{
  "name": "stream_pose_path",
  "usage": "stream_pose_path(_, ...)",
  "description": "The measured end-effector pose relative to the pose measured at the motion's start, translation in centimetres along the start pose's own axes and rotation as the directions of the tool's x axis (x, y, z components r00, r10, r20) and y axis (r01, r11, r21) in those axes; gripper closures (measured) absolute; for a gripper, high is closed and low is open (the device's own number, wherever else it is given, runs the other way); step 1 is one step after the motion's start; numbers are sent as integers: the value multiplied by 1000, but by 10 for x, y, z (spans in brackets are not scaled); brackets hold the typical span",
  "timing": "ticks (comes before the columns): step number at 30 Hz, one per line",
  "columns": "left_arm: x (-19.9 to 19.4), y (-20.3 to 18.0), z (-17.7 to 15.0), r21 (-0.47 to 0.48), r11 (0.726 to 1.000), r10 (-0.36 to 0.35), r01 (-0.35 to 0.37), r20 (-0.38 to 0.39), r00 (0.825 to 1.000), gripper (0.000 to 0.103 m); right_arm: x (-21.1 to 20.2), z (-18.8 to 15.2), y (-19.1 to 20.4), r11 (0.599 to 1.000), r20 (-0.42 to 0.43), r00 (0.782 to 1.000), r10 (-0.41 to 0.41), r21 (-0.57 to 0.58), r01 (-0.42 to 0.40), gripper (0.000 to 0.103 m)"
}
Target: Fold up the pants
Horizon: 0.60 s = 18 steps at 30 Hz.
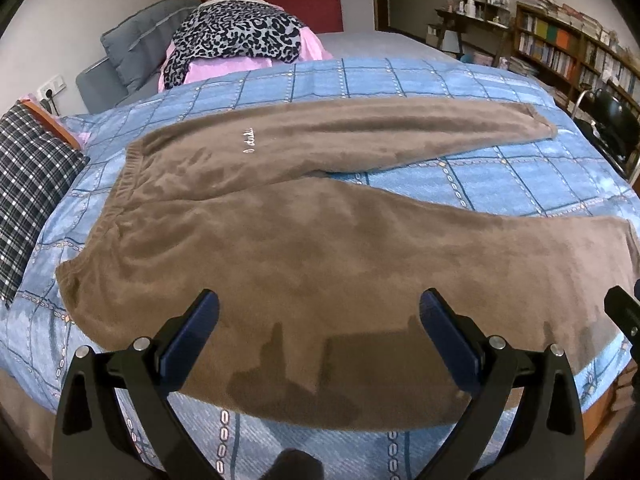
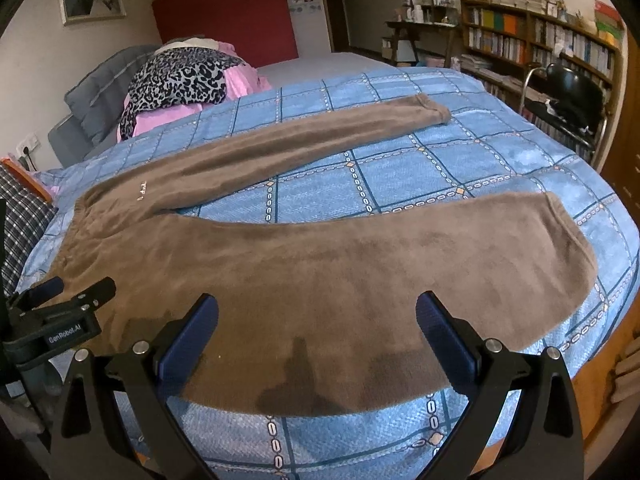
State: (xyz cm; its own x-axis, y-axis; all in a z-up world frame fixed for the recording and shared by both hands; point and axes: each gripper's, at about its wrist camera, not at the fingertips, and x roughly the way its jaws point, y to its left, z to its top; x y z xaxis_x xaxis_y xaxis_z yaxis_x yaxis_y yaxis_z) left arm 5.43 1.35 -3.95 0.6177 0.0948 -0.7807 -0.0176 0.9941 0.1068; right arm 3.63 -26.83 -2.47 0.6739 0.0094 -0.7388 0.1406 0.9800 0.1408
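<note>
A pair of brown fleece pants [image 1: 320, 240] lies spread flat on a bed covered with a blue checked quilt [image 1: 520, 176]. The waistband is at the left and the two legs run off to the right, splayed apart so that a wedge of quilt shows between them. The far leg ends in a cuff near the quilt's right side; the near leg runs along the front edge of the bed, just ahead of both tools. A small line of white lettering [image 1: 247, 137] sits on the upper part of the far leg, close to the waist. The left tool [image 1: 319, 312] hovers over the near leg toward the waist end, with its blue-padded fingers [image 1: 196, 328] spread wide and nothing between them. The right tool [image 2: 317, 312] hangs over the same leg further toward the cuff, its fingers likewise wide apart and holding nothing; both cast dark shadows onto the fleece below. In the right wrist view the left tool appears at the left edge, beside the waistband corner. At the head of the bed are a leopard-print cloth [image 1: 236, 36] heaped on pink fabric, a grey cushion [image 1: 136, 48] behind it, and a dark plaid pillow [image 1: 28, 184] at the left. Bookshelves [image 2: 540, 40] line the far right wall, with a black chair [image 2: 572, 92] in front of them.
</note>
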Motion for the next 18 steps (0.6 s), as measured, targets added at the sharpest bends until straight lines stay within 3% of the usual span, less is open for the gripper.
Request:
stream_pose_path(9,10,9,13,-10,1000,14,-14,-9,1000,2,8,20,-1,1000,7,1000,-15,15,15,5)
stream_pose_path(18,41,25,25,-39,999,-3,-1,-82,997,2,38,22,4,1000,-81,997,9,2,-9,5)
